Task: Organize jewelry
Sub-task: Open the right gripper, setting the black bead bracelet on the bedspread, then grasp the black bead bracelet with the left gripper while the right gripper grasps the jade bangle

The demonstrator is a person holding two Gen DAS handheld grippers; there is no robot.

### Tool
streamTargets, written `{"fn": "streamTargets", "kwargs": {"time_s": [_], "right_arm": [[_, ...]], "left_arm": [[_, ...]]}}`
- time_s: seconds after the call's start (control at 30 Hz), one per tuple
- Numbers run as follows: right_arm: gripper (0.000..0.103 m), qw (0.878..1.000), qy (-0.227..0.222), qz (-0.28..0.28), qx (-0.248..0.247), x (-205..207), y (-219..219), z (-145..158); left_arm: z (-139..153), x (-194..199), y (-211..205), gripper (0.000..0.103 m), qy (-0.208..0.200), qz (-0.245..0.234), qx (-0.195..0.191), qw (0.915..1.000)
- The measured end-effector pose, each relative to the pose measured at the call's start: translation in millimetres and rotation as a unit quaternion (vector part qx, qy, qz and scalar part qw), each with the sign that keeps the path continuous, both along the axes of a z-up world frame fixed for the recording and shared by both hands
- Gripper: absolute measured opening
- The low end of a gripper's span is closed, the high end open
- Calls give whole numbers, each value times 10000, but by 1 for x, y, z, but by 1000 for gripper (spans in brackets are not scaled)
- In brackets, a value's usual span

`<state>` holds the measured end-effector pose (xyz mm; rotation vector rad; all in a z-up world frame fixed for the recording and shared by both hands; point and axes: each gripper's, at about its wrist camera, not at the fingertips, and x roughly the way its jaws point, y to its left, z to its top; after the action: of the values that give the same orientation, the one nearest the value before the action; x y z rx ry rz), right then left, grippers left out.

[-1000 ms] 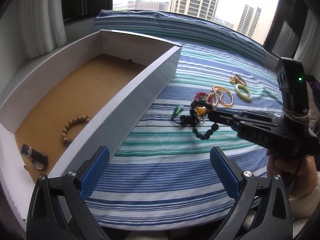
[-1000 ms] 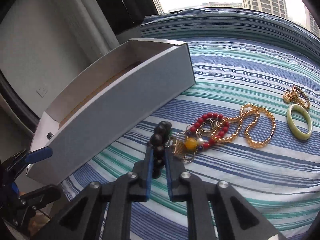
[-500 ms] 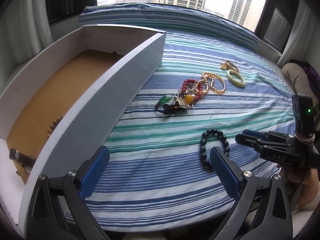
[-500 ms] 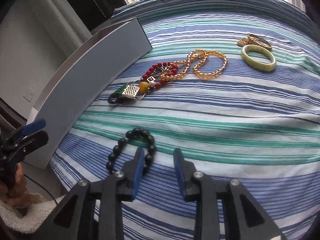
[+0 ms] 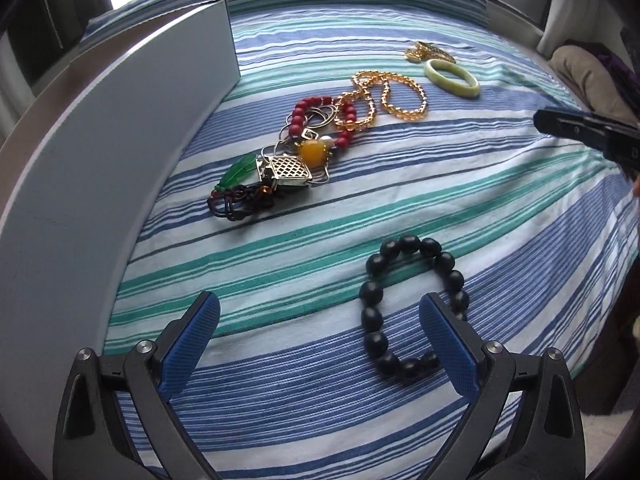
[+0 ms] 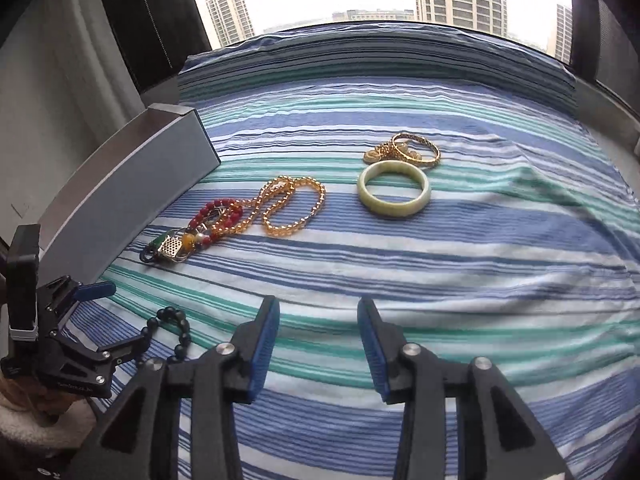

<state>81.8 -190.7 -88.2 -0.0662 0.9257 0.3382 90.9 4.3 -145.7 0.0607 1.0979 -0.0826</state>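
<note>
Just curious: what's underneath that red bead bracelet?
Thin silver rings show through the red bead bracelet, and the striped cloth lies beneath. Anything deeper in the tangle is covered.

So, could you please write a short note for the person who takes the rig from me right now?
Left gripper: open, holding nothing, low over the striped cloth; its right finger sits at the black bead bracelet.
Right gripper: open, holding nothing, off to the side.
Black bracelet lies loose on the cloth, apart from the rest. The tangle of red beads, amber beads and pendants lies beside the box. The green bangle and gold bracelets lie farther back.
Done: black bracelet set apart.
Left: everything seen here is still outside the box. Probably the left gripper takes the black bracelet next.
</note>
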Motion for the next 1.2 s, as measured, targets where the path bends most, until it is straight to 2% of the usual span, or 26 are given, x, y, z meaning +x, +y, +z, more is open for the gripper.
{"fn": "streamTargets", "kwargs": {"time_s": [0.07,0.17,0.27,0.37,0.4,0.47,0.53,0.63,0.77,0.9,0.97,1.07,1.13,1.17,1.2], "right_arm": [[42,9983,-141,308,-478,32,11,-1],[42,9941,-52,679,-840,85,24,-13],[41,9887,326,983,-1085,124,33,-34],[40,9823,643,1117,-1362,140,37,-50],[39,9837,638,1112,-1259,141,36,-48],[24,9846,719,1005,-1234,140,32,-48],[16,9854,817,933,-1170,134,28,-47],[14,9861,1018,852,-998,110,23,-48],[14,9860,1321,730,-705,59,19,-48],[15,9891,1308,548,-406,5,17,-44],[17,9924,1170,368,-20,-15,8,-32],[23,9945,843,-104,609,-36,-18,-8],[25,9951,611,-586,517,-42,-38,2],[27,9945,591,-778,370,-42,-53,3],[27,9940,650,-852,232,-38,-58,0]], "left_arm": [[1,-3,4,100,15,74,0,10000],[10,-15,13,100,-70,218,-39,9997],[17,-28,26,100,-119,365,-93,9992],[19,-36,35,100,-78,398,-279,9988],[19,-38,36,100,-63,359,-348,9987],[19,-37,35,100,-45,257,-431,9987],[17,-34,30,100,-18,153,-458,9988],[14,-27,19,100,25,-2,-444,9990],[8,-14,4,98,92,-129,-257,9995],[-7,1,-6,83,300,-69,-28,9995],[-7,1,-9,82,256,-54,69,9996],[-6,-1,-14,70,233,-144,63,9996],[-4,-4,-20,54,198,-280,62,9994],[-3,-6,-25,40,179,-363,69,9992],[-3,-7,-30,21,163,-447,68,9988]]}}
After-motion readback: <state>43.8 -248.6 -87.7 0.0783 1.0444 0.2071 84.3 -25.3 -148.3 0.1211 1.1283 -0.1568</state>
